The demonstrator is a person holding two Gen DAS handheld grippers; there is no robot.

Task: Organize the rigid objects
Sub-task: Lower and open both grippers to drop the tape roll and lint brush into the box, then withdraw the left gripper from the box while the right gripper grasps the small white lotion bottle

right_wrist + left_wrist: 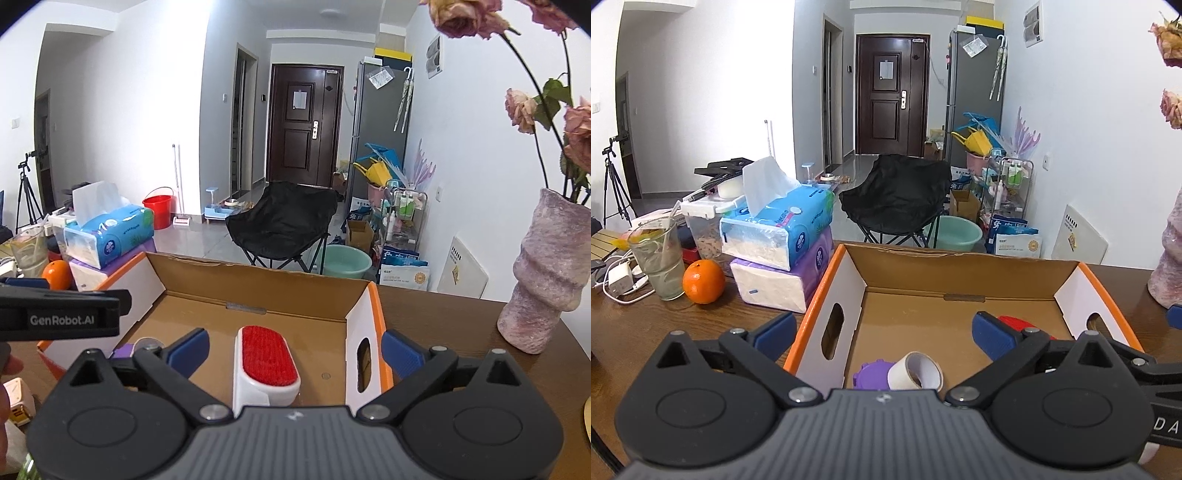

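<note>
Your dark wooden counter (646, 332) stands in a white-walled room facing a brown door (892, 92) and a black folding chair (897, 199). On it sits one cardboard box (960, 269) holding three things: one red lint brush (266, 356), one tape roll (916, 371), and one purple piece (870, 374), likely a lid. Beside the box: two tissue packs (779, 240), one orange (703, 281), one glass (659, 258), one vase (546, 273). Your left hand-held gripper (884, 328) and right hand-held gripper (295, 350) both gape wide, holding nothing.

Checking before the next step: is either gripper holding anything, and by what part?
Nothing is held. The left gripper and right gripper both stand open over the cardboard box.
</note>
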